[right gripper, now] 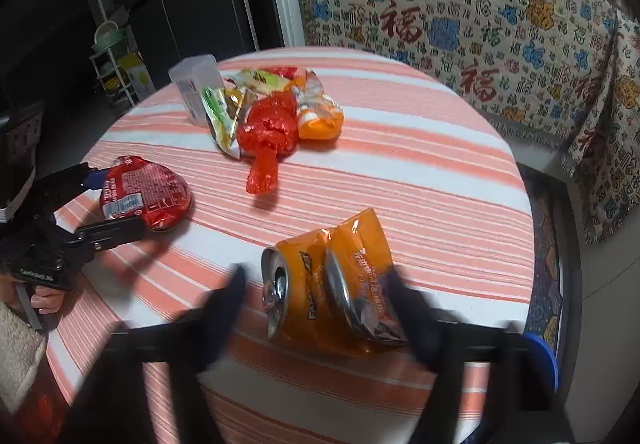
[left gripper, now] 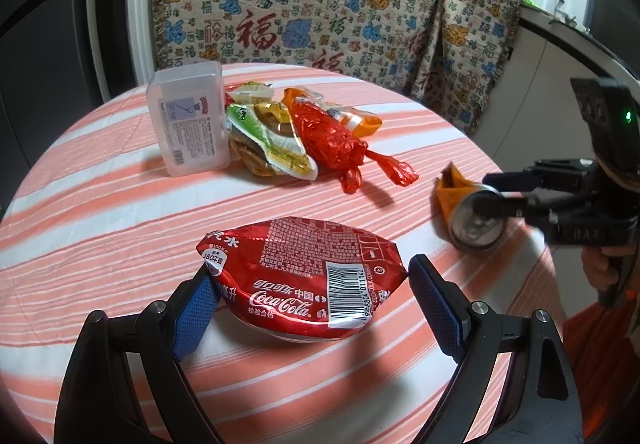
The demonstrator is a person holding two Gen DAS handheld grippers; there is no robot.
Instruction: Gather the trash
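Note:
A crushed red Coca-Cola can [left gripper: 302, 280] lies on the striped round table [left gripper: 120, 204]. My left gripper [left gripper: 310, 280] is open around it, a blue pad at each side, touching or nearly touching. The can also shows in the right wrist view [right gripper: 146, 198]. A crushed orange can [right gripper: 332, 284] lies near the table's right side. My right gripper [right gripper: 316, 284] is open around it, its fingers blurred. In the left wrist view the orange can [left gripper: 472, 218] shows between the right gripper's fingers.
A pile of wrappers with a red plastic bag [left gripper: 332, 136] and a clear plastic box [left gripper: 188, 120] sit at the table's far side. A patterned cloth [left gripper: 320, 4] hangs behind. A blue bin rim [right gripper: 546, 360] shows at the table's right edge.

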